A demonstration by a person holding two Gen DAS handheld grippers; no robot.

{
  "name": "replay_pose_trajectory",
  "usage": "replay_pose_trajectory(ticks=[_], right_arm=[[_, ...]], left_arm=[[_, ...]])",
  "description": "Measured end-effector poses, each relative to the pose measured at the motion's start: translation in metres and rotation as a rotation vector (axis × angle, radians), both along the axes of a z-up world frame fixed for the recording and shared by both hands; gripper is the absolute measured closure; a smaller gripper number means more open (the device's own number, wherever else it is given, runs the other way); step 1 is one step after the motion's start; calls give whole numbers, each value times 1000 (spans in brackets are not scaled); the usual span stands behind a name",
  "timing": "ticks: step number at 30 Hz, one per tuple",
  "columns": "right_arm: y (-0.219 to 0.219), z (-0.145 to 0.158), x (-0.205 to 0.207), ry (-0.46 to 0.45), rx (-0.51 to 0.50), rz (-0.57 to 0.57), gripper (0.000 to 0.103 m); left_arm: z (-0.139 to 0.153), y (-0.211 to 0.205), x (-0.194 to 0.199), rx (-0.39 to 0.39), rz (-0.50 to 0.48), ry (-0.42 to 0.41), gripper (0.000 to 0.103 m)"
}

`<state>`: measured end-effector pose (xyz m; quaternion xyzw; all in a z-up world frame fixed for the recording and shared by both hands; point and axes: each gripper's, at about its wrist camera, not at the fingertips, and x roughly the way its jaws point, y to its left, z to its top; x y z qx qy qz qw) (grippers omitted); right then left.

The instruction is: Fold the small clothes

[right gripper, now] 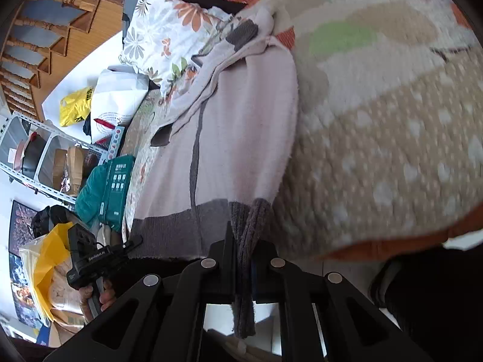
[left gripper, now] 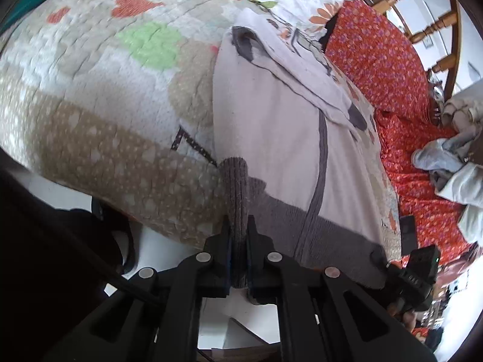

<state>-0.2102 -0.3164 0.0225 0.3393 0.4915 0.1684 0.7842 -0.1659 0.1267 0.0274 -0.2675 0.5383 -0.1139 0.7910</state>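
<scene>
Left wrist view shows the left gripper point(left gripper: 239, 250) clamped on one corner of the grey ribbed hem point(left gripper: 332, 235) of a small pale pink cardigan point(left gripper: 271, 126), the knit bunched into a thick roll between its black fingers. The right wrist view shows the right gripper point(right gripper: 244, 259) pinched on the opposite hem corner in the same way, a tail of grey knit hanging down between its fingers. Each gripper also appears in the other's camera, held in the person's hand point(right gripper: 102, 297) at the far end of the hem, so the two grips sit well apart and keep the bottom edge stretched between them.

The cardigan lies front up on a patchwork quilt point(left gripper: 99, 96) covering a bed, its grey button strip point(left gripper: 321, 163) running up the middle and its sleeves point(left gripper: 305, 78) folded in over the chest near the collar. Holding both hem corners at once looks like the setup for carrying the bottom edge up toward the collar, halving the garment in one even fold; gripping the thick ribbing gives a firmer hold than the thin body knit.

A flowered pillow point(right gripper: 163, 30) rests beyond the collar. A loose heap of other clothes point(left gripper: 452, 163) sits on a red flowered cover point(left gripper: 392, 69) to one side, probably waiting for their turn.
</scene>
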Motion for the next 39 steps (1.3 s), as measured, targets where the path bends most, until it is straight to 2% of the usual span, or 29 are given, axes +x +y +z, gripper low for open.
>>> replay_pose_trajectory(ticks=[4, 7, 11, 15, 18, 22, 26, 30, 33, 34, 35, 36, 37, 38, 39], right_arm=[[5, 10, 20, -18, -7, 11, 96], [12, 46, 45, -102, -66, 53, 96], [13, 87, 98, -197, -139, 58, 96], [8, 105, 172, -219, -170, 0, 96], [6, 104, 223, -208, -195, -47, 96], [2, 78, 290, -135, -212, -98, 96], [-3, 51, 329, -103, -218, -107, 96], [-18, 35, 356, -93, -165, -127, 95], [-36, 19, 372, -81, -83, -179, 93], [-41, 15, 375, -80, -66, -190, 92], [-43, 14, 376, -81, -62, -196, 90], [-45, 14, 375, -85, -66, -205, 87], [-47, 15, 374, -94, -69, -214, 74], [-50, 19, 372, -111, -74, -232, 52], [-52, 23, 369, -127, -78, -251, 42]], left_arm=[[0, -3, 23, -7, 19, -6, 97], [23, -4, 50, -8, 30, -77, 97], [54, -7, 114, -5, 35, -153, 97], [55, -7, 185, -36, 70, -127, 97], [43, -4, 243, -62, 133, -99, 97], [23, -3, 302, -74, 189, -76, 97], [5, -11, 335, -53, 187, -60, 97], [2, -17, 361, -38, 166, -78, 96], [7, -19, 372, -45, 165, -102, 94], [9, -19, 372, -49, 171, -107, 87], [14, -21, 372, -51, 170, -118, 75], [17, -22, 371, -48, 167, -127, 68], [24, -24, 368, -27, 172, -156, 53], [29, -25, 365, -5, 181, -180, 42], [34, -26, 362, 19, 189, -202, 40]])
